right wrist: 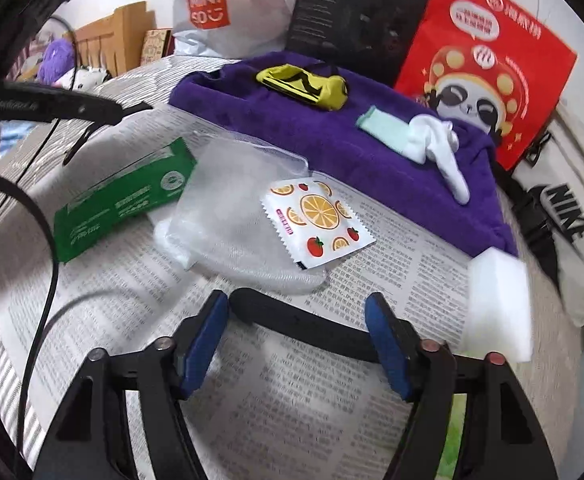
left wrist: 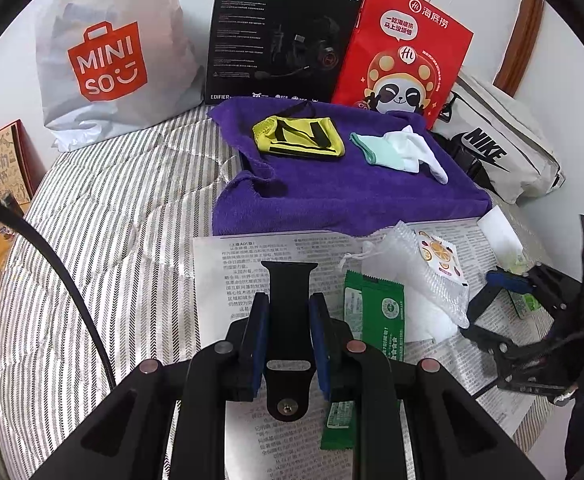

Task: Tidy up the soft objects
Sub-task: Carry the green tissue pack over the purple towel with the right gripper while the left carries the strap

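Between the spread pads of the right gripper (right wrist: 296, 330), the long black rubber strap (right wrist: 312, 326) lies sideways, ungrabbed, while the left gripper (left wrist: 288, 322) pinches another black strap (left wrist: 289, 320).

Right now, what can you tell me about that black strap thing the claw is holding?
The black strap looks like a smooth, rubbery watch band, flat and matte. One end flares wide; the other has a slot and a small metal stud. The left claw is shut on its middle, blue pads pressing both sides, so it hangs above the newspaper. In the right view a second black strap lies across the open right claw; contact there is unclear.
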`<state>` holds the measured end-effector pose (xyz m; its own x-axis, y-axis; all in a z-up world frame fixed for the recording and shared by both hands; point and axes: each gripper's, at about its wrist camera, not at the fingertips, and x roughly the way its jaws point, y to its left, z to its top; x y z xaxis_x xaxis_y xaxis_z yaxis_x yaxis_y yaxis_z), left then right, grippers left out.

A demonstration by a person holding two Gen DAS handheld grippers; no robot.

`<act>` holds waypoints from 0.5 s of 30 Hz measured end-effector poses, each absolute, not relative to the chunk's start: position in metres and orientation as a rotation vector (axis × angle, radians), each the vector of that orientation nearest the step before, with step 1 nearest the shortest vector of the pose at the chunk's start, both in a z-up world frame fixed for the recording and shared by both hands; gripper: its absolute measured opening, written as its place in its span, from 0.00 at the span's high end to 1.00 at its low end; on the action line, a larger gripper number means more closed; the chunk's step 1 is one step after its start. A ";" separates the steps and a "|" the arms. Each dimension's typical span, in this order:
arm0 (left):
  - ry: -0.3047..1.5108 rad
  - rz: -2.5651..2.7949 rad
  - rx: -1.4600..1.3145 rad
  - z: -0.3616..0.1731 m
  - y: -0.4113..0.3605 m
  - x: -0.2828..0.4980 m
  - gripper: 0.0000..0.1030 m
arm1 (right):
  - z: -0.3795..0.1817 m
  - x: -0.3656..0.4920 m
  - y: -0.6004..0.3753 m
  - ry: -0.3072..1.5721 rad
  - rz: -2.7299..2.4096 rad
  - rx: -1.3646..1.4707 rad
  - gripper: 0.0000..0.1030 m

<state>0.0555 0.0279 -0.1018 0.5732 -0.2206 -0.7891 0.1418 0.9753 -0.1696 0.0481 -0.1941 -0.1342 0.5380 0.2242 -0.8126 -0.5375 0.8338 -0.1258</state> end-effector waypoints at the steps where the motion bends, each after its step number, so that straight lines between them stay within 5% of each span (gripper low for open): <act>1: 0.938 -0.213 -0.091 -0.102 0.028 0.055 0.80 | -0.135 0.051 -0.195 0.907 0.477 -0.362 0.56; 2: 0.939 -0.214 -0.091 -0.102 0.028 0.055 0.80 | -0.134 0.054 -0.197 0.917 0.486 -0.339 0.70; 5: 0.939 -0.214 -0.087 -0.102 0.028 0.055 0.80 | -0.132 0.058 -0.194 0.918 0.482 -0.353 0.86; 11: 0.942 -0.218 -0.090 -0.102 0.027 0.056 0.80 | -0.122 0.055 -0.197 0.901 0.507 -0.304 0.99; 15: 0.945 -0.222 -0.089 -0.103 0.025 0.055 0.80 | -0.107 0.044 -0.208 0.877 0.532 -0.228 0.99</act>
<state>0.0552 0.0247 -0.1029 0.5650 -0.2277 -0.7930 0.1499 0.9735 -0.1727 0.0441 -0.2080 -0.1075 0.5205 0.3484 -0.7796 -0.5307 0.8472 0.0243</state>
